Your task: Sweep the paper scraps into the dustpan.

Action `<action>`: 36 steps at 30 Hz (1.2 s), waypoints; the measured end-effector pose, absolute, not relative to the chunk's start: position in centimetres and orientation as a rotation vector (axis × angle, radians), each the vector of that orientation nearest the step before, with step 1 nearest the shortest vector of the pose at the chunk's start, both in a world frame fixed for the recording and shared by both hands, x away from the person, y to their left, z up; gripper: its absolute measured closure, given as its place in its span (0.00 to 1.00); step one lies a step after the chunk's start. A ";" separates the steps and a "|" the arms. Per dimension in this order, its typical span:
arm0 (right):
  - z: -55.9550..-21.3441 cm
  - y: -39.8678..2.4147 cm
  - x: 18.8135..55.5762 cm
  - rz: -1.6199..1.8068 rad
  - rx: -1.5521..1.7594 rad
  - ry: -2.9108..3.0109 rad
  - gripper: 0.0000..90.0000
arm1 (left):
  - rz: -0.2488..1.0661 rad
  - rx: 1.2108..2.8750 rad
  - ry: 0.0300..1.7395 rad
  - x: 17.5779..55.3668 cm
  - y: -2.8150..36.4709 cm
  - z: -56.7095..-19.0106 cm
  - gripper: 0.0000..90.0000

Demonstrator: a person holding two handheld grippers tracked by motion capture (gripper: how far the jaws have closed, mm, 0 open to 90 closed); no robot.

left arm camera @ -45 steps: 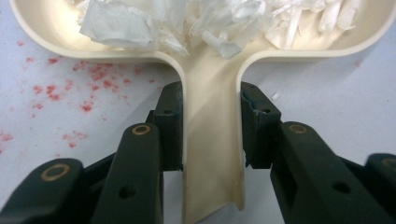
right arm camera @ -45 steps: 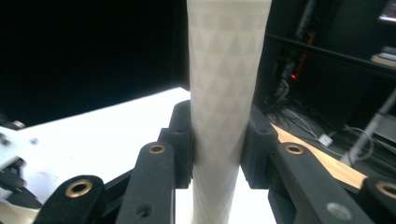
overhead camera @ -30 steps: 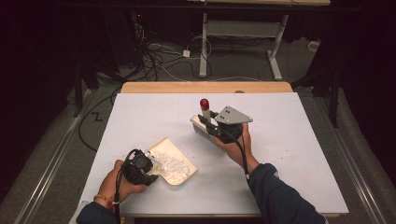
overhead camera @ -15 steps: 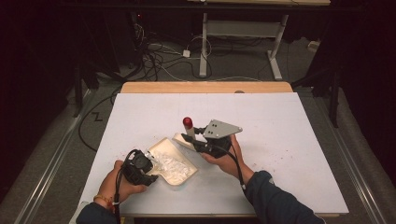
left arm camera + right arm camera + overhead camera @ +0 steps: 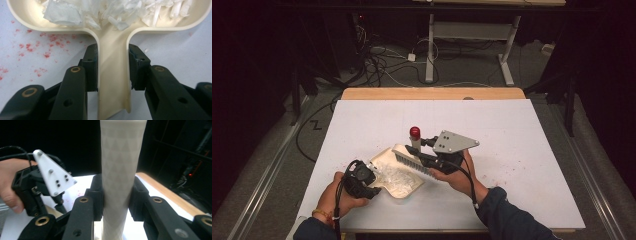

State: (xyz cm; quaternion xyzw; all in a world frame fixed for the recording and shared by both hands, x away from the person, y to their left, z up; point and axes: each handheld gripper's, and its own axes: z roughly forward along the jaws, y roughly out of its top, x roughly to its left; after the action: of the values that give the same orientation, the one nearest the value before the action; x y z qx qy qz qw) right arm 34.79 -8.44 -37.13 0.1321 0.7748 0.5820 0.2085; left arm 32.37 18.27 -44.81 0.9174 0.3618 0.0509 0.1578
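Scraps [image 5: 105, 12] of white paper heaped inside the dustpan [image 5: 384, 157], near the front left of the table [image 5: 522, 125], pan lying flat on the white top with its handle pointing back toward the person. Handle clamped between the narrow-set jaws of the left gripper [image 5: 113, 53], both pads pressed on its sides, so a firm hold on the pan. Brush [image 5: 414, 162] held just above the pan's far edge, bristles hanging over the rim, red-capped handle standing up and gripped tight in the right gripper [image 5: 432, 155], jaws closed on the pale shaft. Judged from this: sweeping nearly done, with the bulk of the paper already gathered in the pan and none seen loose on the open table in the high view. Left over, as far as can be seen: one small white sliver [image 5: 146, 50] on the table just beside the pan handle, and faint red specks [image 5: 50, 40] scattered on the surface near the pan, possibly stains rather than crumbs; hard to tell. Probably remaining: a last pass with the brush to catch that sliver, then lifting the pan level to keep the light scraps from spilling.
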 end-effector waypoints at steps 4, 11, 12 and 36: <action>-36.7 -9.0 35.0 1.605 0.381 2.129 0.78 | 0.145 2.623 1.036 32.4 18.3 -44.8 0.70; -38.3 -8.7 36.2 1.481 0.409 2.130 0.78 | 0.137 2.632 1.039 32.4 18.3 -44.7 0.70; -38.3 -8.7 36.2 1.481 0.409 2.130 0.78 | 0.128 2.629 1.046 32.3 18.3 -44.6 0.70; -36.8 -8.3 33.6 1.601 0.274 2.178 0.78 | 0.097 2.595 1.097 32.1 19.4 -44.5 0.70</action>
State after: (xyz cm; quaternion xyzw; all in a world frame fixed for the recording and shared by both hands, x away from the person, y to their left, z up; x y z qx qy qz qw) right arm 33.62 -8.35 -36.77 0.0987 0.7836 0.5760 0.2108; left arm 32.12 19.36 -44.50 0.9086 0.3841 0.0341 0.1606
